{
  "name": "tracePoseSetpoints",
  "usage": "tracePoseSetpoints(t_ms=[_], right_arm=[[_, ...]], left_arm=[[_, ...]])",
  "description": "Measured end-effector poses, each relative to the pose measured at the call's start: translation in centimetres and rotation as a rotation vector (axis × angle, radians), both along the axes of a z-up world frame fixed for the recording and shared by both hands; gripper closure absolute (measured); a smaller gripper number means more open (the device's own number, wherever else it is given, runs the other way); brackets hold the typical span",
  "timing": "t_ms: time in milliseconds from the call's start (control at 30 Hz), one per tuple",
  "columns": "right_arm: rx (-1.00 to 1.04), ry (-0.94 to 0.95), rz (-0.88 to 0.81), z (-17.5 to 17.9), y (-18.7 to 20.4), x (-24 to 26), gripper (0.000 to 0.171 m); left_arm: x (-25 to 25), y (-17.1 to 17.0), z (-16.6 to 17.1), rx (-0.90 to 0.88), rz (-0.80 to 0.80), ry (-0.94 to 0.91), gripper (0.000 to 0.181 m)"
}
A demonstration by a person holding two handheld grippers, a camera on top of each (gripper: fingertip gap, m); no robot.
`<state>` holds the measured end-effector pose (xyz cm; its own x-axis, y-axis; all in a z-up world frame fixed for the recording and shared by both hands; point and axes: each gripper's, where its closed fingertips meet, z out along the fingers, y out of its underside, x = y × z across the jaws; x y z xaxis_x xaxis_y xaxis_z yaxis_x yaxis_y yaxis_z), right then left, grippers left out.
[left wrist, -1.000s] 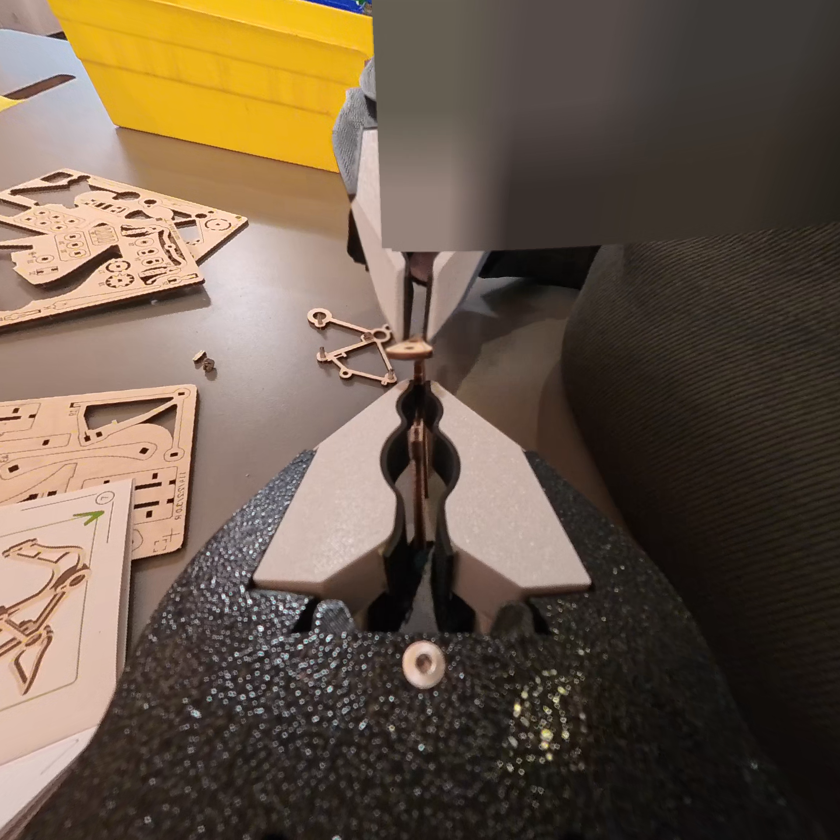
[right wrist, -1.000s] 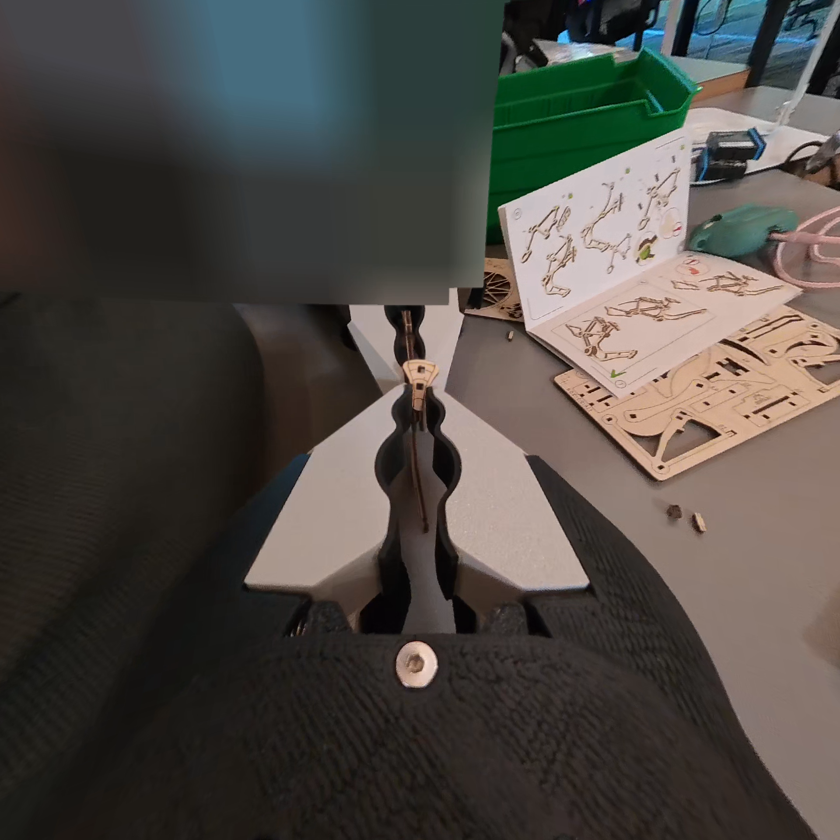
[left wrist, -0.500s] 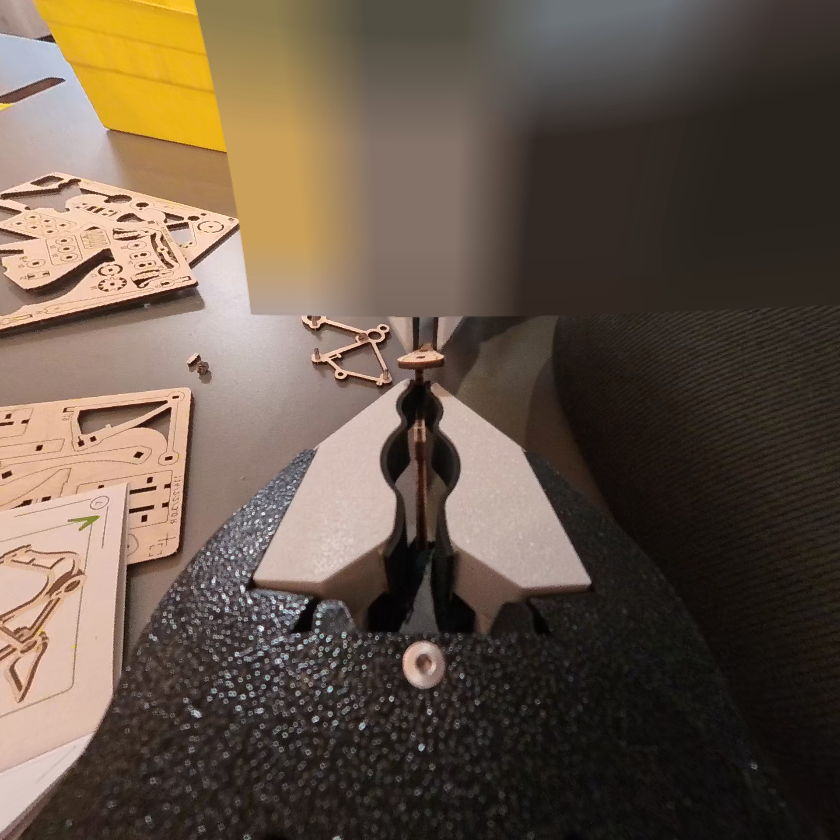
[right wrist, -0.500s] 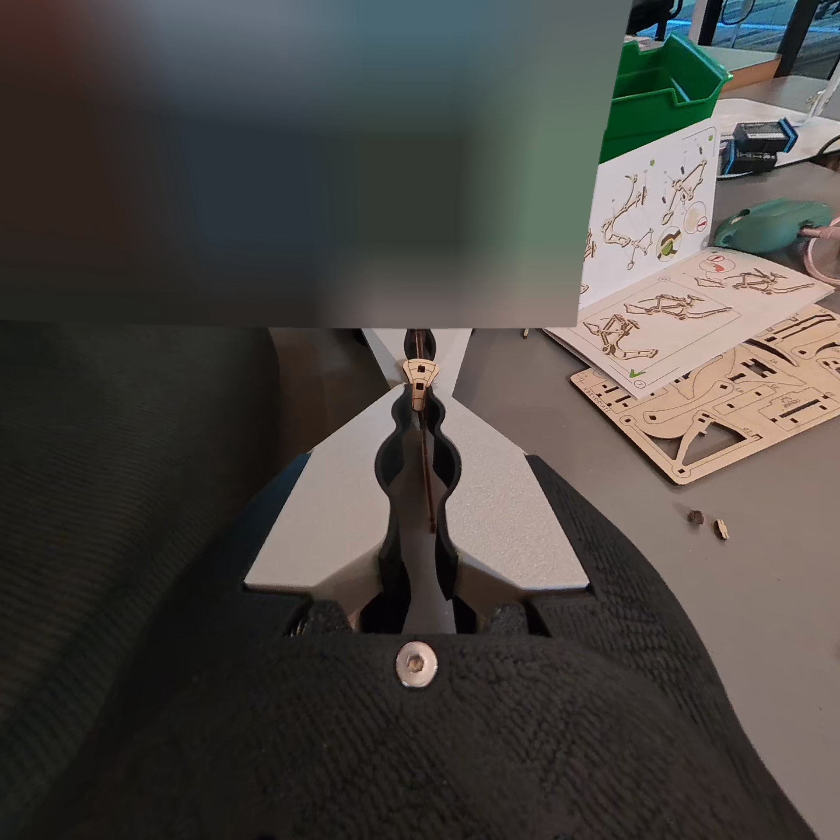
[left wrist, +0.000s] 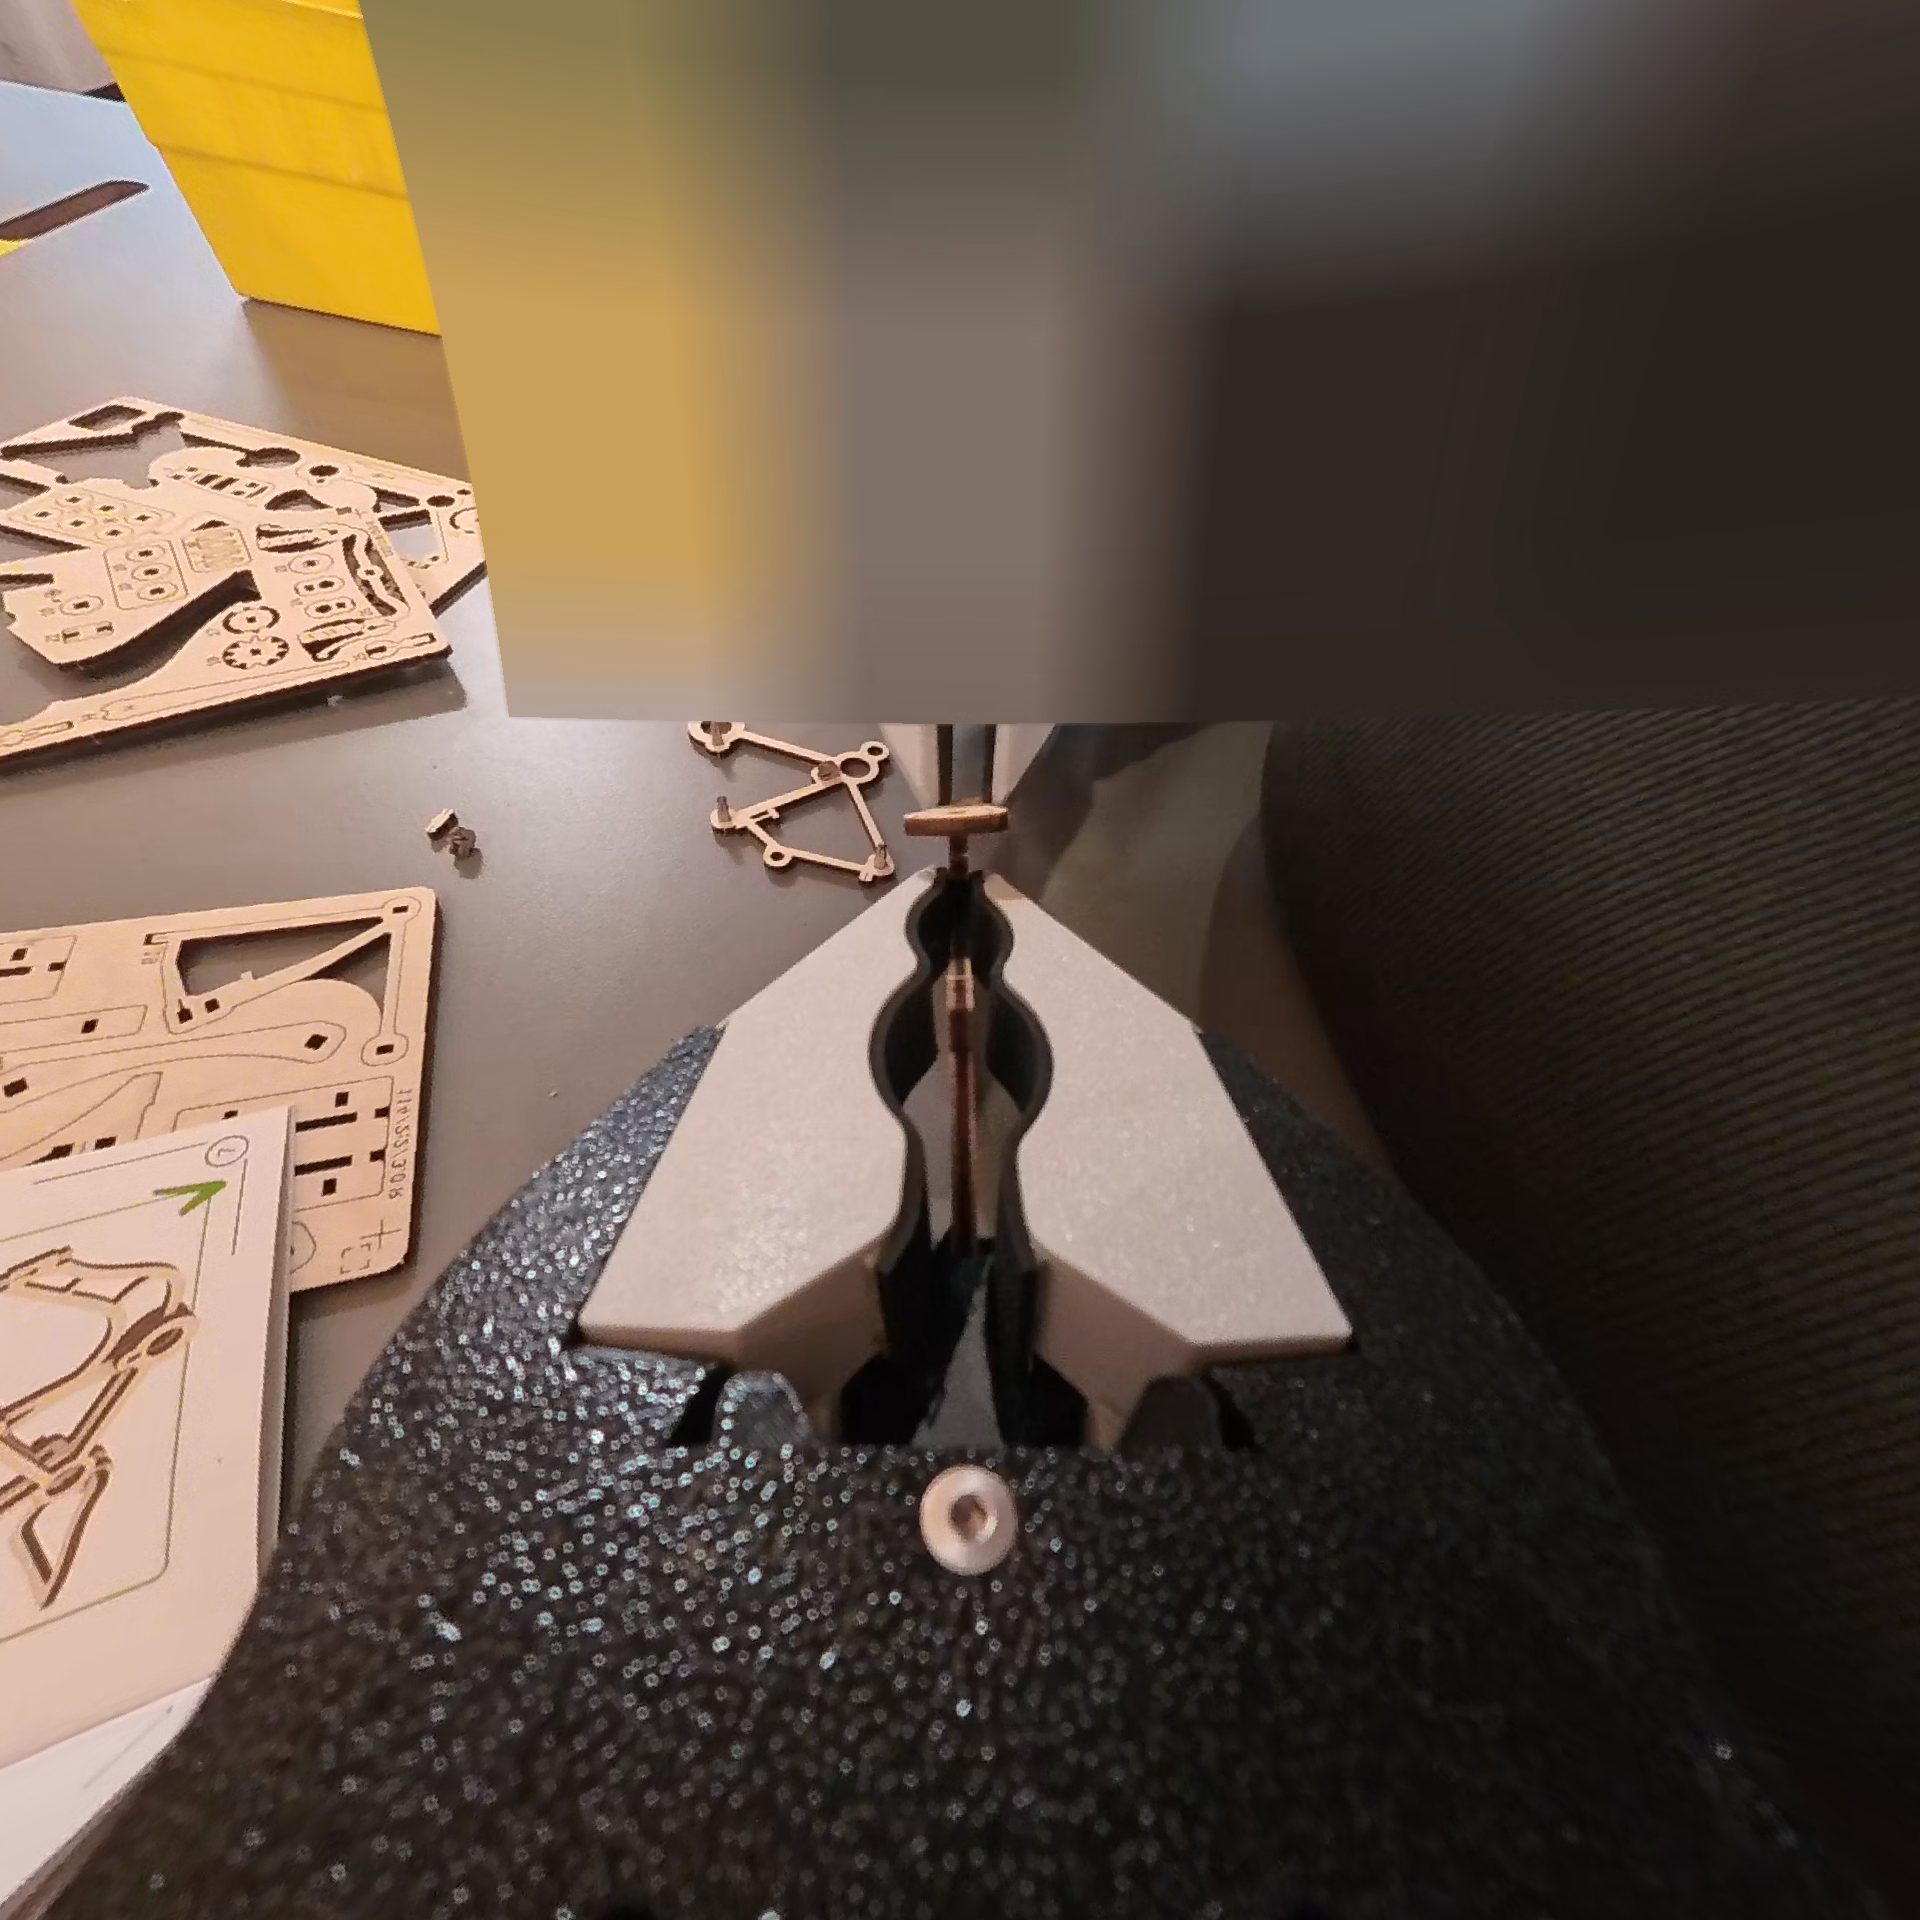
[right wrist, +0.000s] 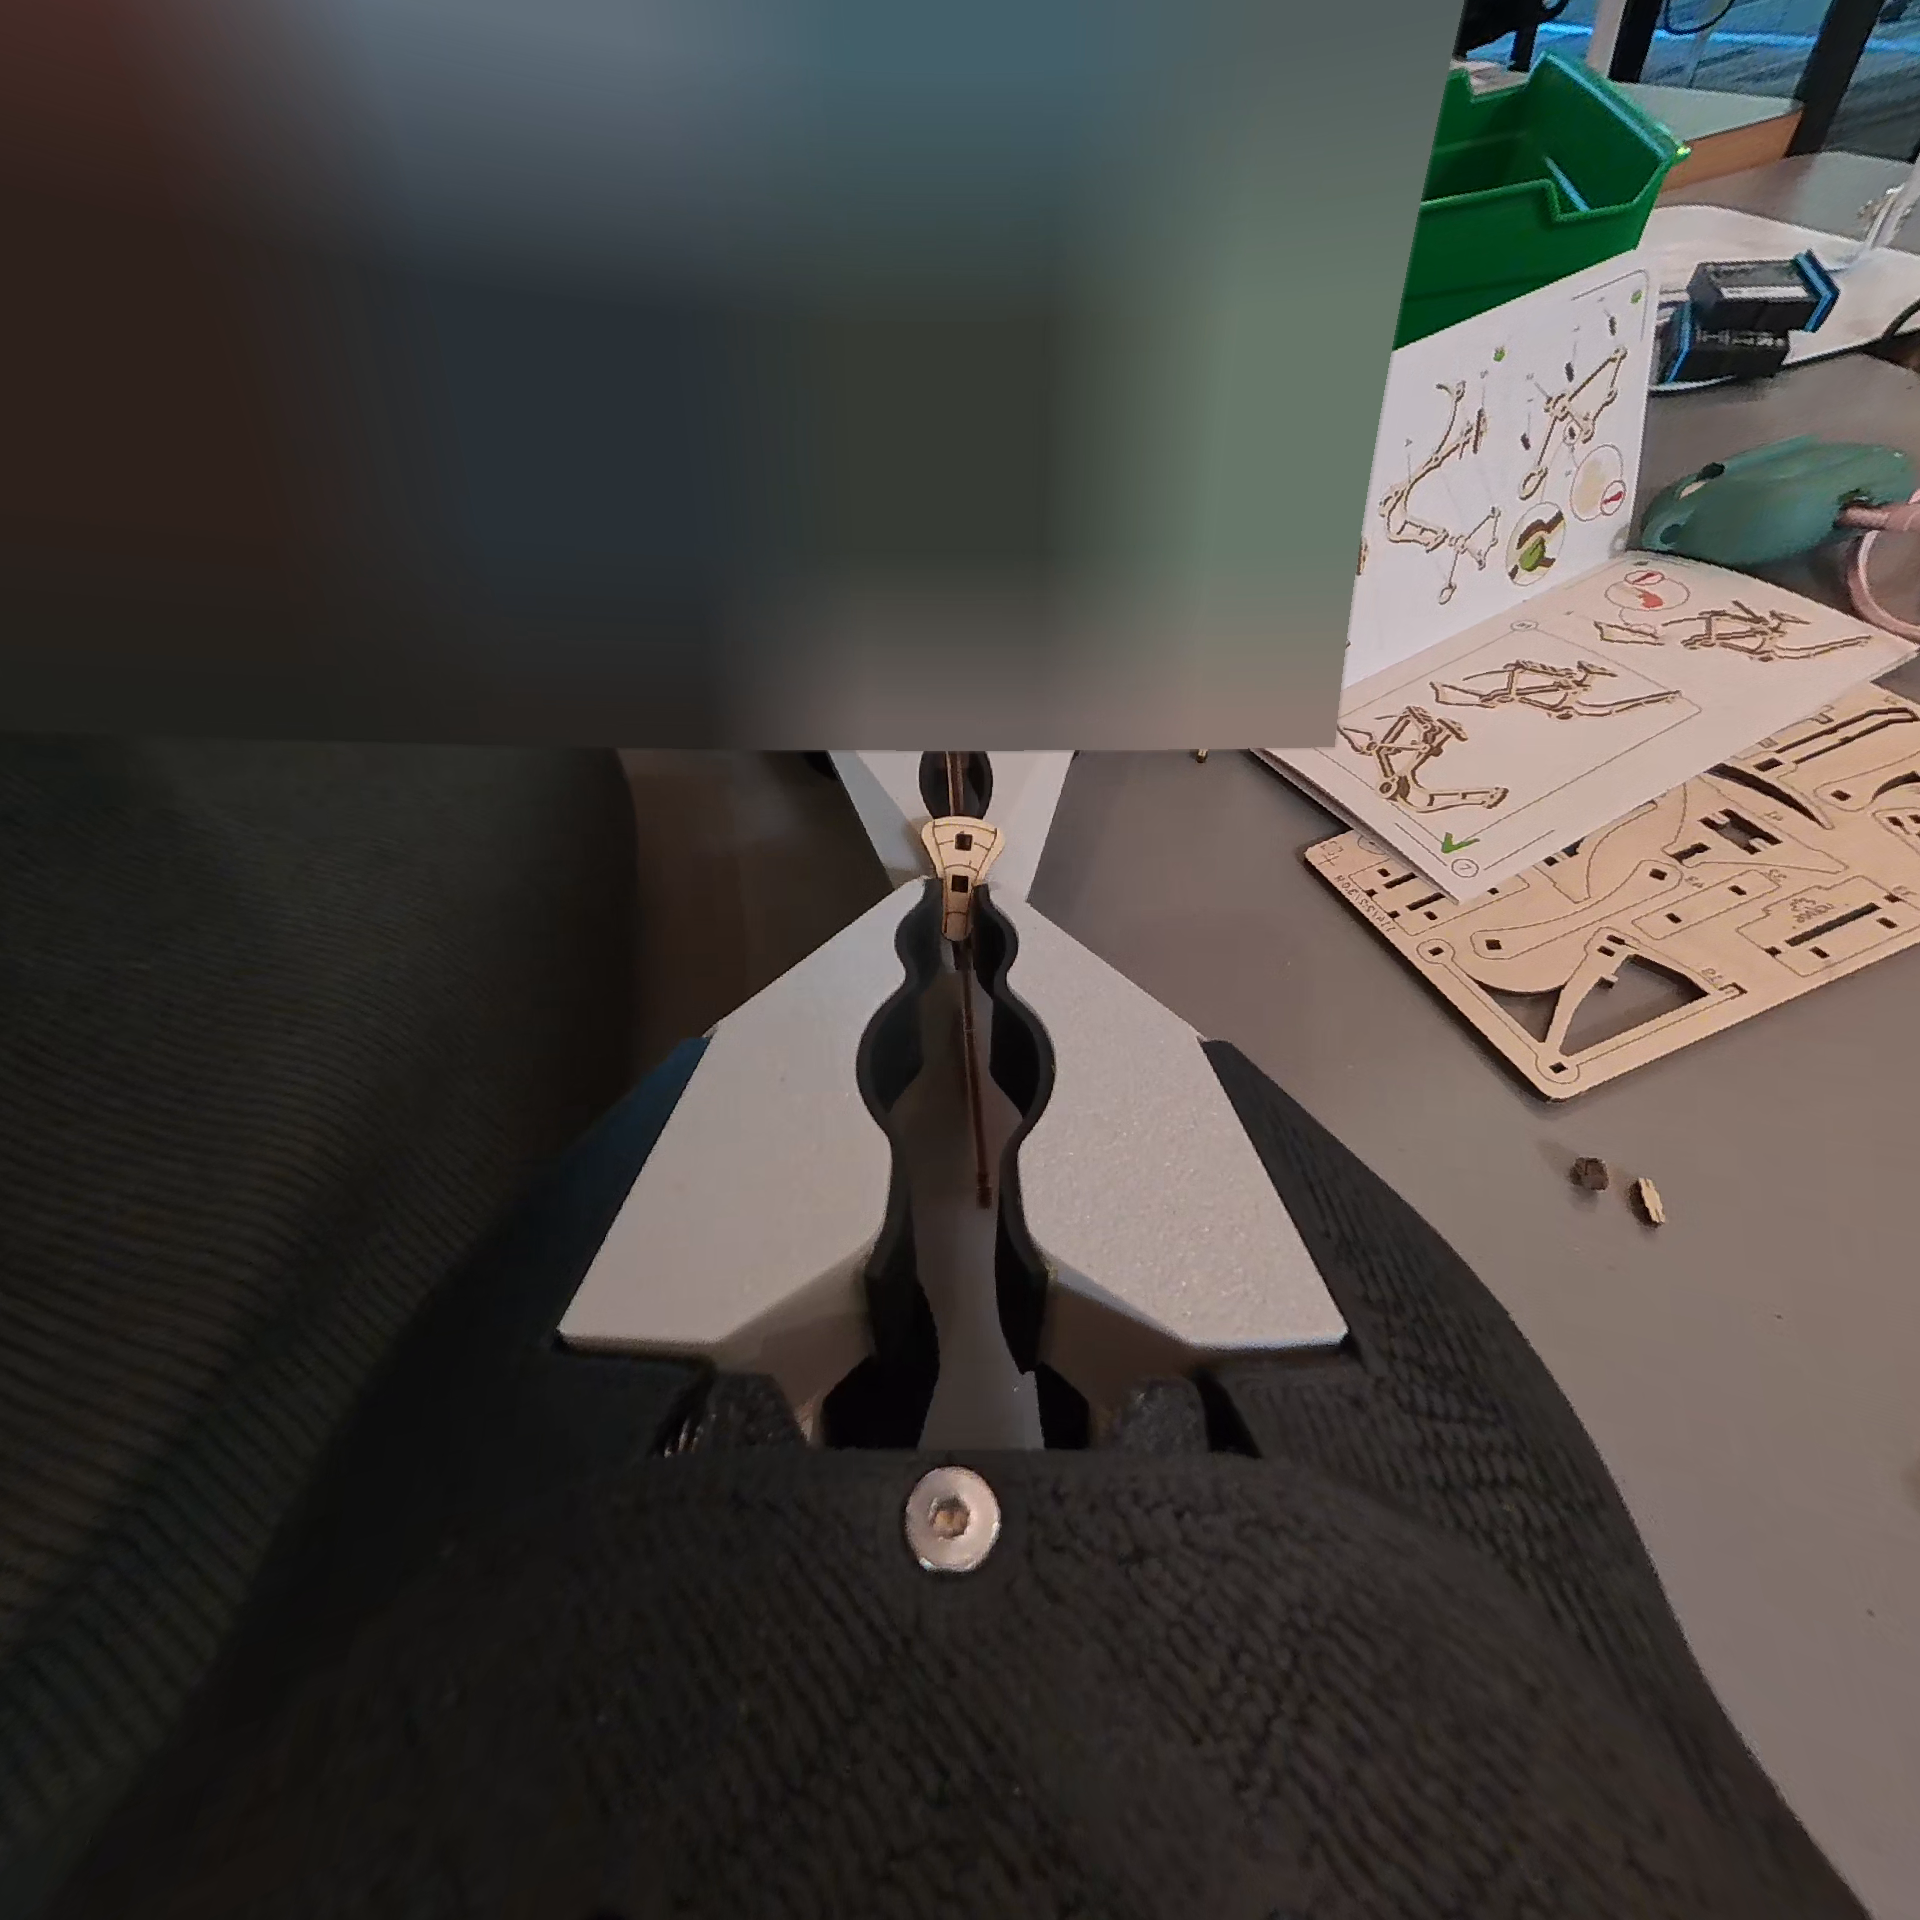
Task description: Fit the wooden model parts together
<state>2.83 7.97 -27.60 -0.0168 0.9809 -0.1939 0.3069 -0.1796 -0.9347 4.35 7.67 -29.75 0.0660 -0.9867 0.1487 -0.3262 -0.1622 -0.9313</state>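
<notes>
Where the two grippers meet tip to tip, a small fan-shaped wooden piece (right wrist: 961,868) sits pinched in the right gripper (right wrist: 958,914), apparently joined to the thin wooden strip (left wrist: 961,1049) clamped in the left gripper (left wrist: 958,883). Cut-out wooden sheets (left wrist: 197,1049) lie at nine o'clock.

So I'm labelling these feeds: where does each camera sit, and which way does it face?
Left wrist view: sits on the left tongs, looks along their fingers at a thin wooden strip pinched there, parts sheets on the table to its left; a dark sleeve shows at right.
Right wrist view: sits on the right tongs, faces the opposite way, gripping a small slotted wooden piece; instruction booklet at right.
Shared: each sees the other's tongs tip to tip, and both wooden parts.
</notes>
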Motion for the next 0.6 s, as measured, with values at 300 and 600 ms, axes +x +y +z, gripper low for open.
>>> tracePoseSetpoints(t_ms=[300, 600], right_arm=[[0.008, 0.01, 0.003, 0.17, -0.08, -0.12, 0.167], [0.01, 0.017, 0.004, 0.33, -0.1, -0.12, 0.167]], left_arm=[[0.01, 0.0, 0.0, 0.002, -0.001, 0.0, 0.181], [0.01, 0.05, -0.01, -0.002, 0.001, 0.0, 0.181]])
